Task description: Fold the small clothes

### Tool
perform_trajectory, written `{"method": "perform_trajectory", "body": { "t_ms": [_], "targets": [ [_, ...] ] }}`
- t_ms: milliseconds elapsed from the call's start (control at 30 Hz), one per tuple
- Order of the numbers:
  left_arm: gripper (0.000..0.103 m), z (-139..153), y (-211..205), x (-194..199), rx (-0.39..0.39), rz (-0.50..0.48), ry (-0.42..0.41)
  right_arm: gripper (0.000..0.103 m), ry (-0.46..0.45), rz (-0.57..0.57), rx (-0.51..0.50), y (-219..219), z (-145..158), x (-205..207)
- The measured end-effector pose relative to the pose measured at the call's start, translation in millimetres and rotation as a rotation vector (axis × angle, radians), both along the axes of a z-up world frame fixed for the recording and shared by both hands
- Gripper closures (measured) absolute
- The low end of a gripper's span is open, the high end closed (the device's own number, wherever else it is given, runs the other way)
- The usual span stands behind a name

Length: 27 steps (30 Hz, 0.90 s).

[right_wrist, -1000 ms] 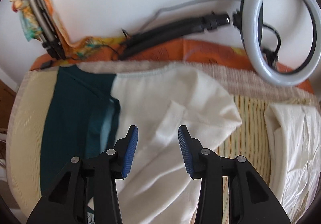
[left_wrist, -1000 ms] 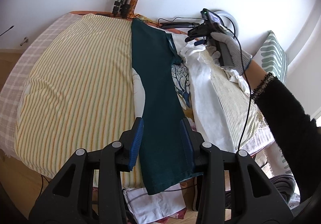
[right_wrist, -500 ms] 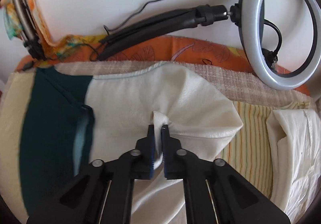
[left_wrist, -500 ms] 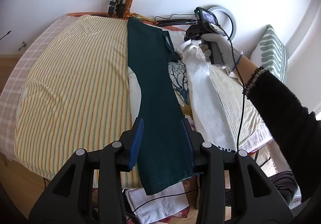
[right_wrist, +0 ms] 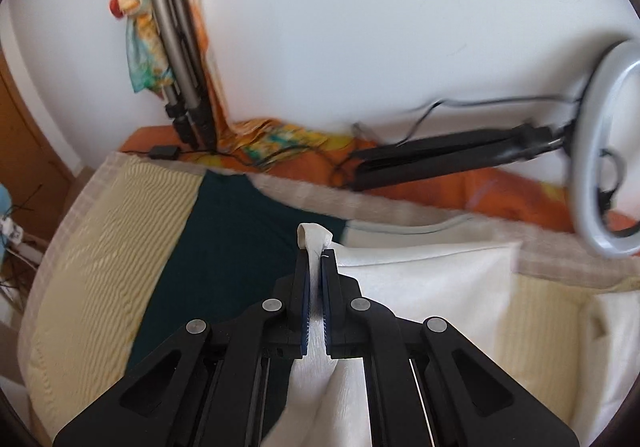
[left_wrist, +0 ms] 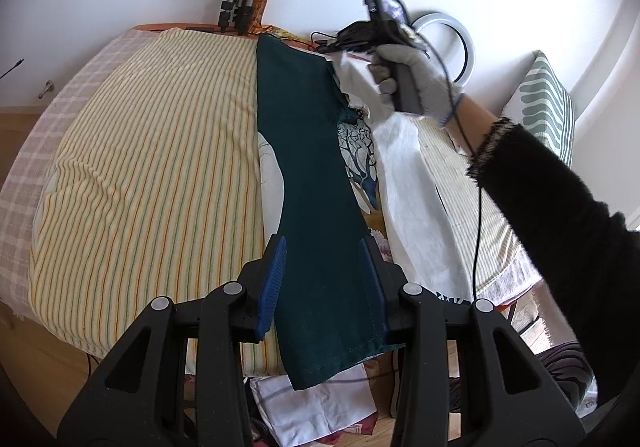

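Note:
A white garment [left_wrist: 412, 183] lies along the right side of the bed, beside a dark green garment [left_wrist: 316, 175]. My right gripper [right_wrist: 315, 247] is shut on a fold of the white garment [right_wrist: 420, 271] and holds its far end lifted off the bed; it also shows in the left wrist view [left_wrist: 340, 51], held by a gloved hand. My left gripper [left_wrist: 322, 279] is open and empty, hovering over the near end of the green garment. A printed garment [left_wrist: 360, 163] shows between the two.
A striped yellow cover [left_wrist: 152, 175] spreads over the bed's left part. A ring light [right_wrist: 600, 183] on a black arm and a tripod [right_wrist: 176, 47] stand at the far wall. A patterned cushion [left_wrist: 544, 103] is at the right. Clothes [left_wrist: 320, 403] lie on the floor.
My right gripper closed on a fold of the white garment and has lifted it up and leftward. My left gripper stayed open over the green garment.

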State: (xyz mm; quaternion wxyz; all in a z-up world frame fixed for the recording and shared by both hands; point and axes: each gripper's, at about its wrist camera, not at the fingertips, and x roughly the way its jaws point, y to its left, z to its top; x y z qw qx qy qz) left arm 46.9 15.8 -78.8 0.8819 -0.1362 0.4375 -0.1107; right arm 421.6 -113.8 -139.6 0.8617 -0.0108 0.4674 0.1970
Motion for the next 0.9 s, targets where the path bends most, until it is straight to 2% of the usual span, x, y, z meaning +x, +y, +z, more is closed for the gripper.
{"method": "perform_trajectory", "body": {
  "t_ms": [33,133,167,300,433,567,667,700,733,767,833,900],
  "targets": [
    [0.065,0,1,0,0.002,0.003,-0.001,0.097,0.015,0.003,-0.019,4,-7,2],
    [0.065,2,2,-1,0.004,0.006,-0.007,0.081,0.040,-0.001,-0.132,13,-15,4],
    [0.065,3,3,-2,0.003,0.005,-0.010,0.080,0.031,-0.002,-0.134,10,-11,1],
    [0.065,7,2,-6,0.002,-0.003,-0.024,0.080,0.014,0.016,-0.015,-17,26,-28],
    [0.065,11,0,-10,0.004,-0.010,-0.042,0.080,0.021,0.112,0.018,-31,40,-84],
    [0.065,12,-4,-13,0.016,-0.014,-0.052,0.080,0.061,0.166,-0.056,-20,12,-123],
    [0.065,10,-5,-13,0.037,-0.011,-0.052,0.080,0.073,0.171,-0.116,-11,-12,-135],
    [0.065,10,-6,-13,0.042,-0.010,-0.053,0.080,0.078,0.165,-0.127,-11,-18,-135],
    [0.065,10,-7,-13,0.047,-0.010,-0.054,0.087,0.076,0.158,-0.126,-13,-20,-137],
    [0.065,10,-7,-14,0.051,-0.009,-0.058,0.101,0.077,0.148,-0.119,-15,-21,-137],
    [0.065,13,-9,-15,0.059,-0.014,-0.069,0.101,0.077,0.115,-0.047,-28,-17,-139],
    [0.065,14,-11,-17,0.070,-0.020,-0.079,0.101,0.081,0.097,0.075,-43,-3,-137]
  ]
}}
